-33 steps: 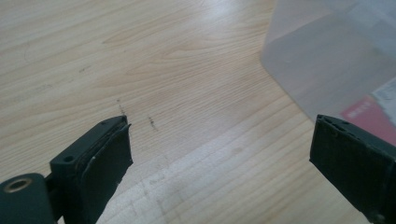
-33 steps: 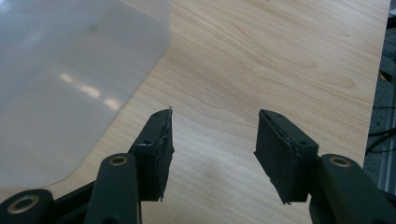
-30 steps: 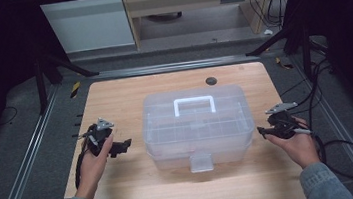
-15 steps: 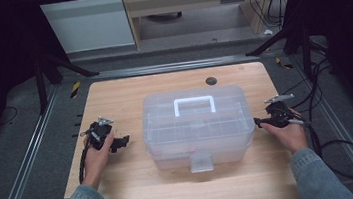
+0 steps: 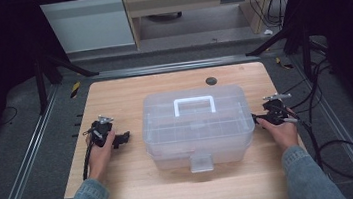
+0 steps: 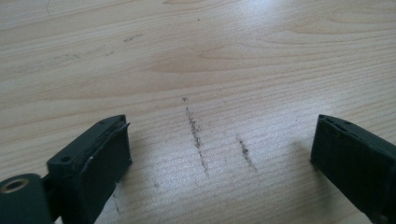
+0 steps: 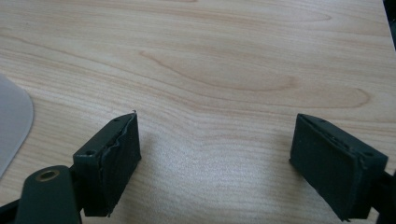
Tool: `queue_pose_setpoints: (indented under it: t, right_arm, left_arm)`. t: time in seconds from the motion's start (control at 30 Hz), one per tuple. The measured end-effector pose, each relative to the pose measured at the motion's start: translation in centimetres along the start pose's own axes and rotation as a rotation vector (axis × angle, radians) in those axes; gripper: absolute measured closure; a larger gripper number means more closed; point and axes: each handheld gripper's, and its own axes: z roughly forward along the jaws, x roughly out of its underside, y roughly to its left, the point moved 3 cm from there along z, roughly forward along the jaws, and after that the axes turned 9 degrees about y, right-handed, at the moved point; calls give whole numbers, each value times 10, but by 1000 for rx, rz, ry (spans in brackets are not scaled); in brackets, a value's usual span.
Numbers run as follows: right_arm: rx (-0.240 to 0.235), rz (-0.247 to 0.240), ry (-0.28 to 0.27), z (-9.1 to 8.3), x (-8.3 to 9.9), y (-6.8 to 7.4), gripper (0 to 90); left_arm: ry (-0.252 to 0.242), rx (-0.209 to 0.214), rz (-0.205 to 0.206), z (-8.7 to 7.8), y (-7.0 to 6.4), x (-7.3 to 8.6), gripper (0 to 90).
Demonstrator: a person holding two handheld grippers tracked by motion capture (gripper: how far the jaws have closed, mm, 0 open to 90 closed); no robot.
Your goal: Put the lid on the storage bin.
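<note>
A clear plastic storage box (image 5: 195,127) with a white handle (image 5: 194,105) and a front latch (image 5: 201,163) stands shut in the middle of the wooden table (image 5: 128,92). My left gripper (image 5: 121,137) rests on the table just left of the box, held by a hand, its jaws open over bare wood (image 6: 219,144). My right gripper (image 5: 258,118) sits at the box's right side, jaws open over bare wood (image 7: 215,154). A corner of the box (image 7: 11,123) shows at the left edge of the right gripper view. Neither gripper holds anything.
A dark round grommet (image 5: 211,81) is set in the table behind the box. Cables (image 5: 341,151) trail off the right side onto the floor. Metal rails (image 5: 25,162) flank the table. Dark scuff marks (image 6: 196,135) streak the wood under the left gripper.
Both hands have slid their grippers inward and slightly away from me, closer to the box's sides. The box has not moved.
</note>
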Motion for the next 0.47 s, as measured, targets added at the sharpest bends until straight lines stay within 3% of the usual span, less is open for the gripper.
queue_pose_setpoints:
  t: [0.27, 0.47]
  right_arm:
    - [17, 14, -43, 6, 0, 4, 84]
    - [12, 1, -28, 7, 0, 7, 26]
  left_arm:
    - [-10, -1, 1, 1, 0, 0, 17]
    - [-6, -9, -12, 1, -1, 1, 6]
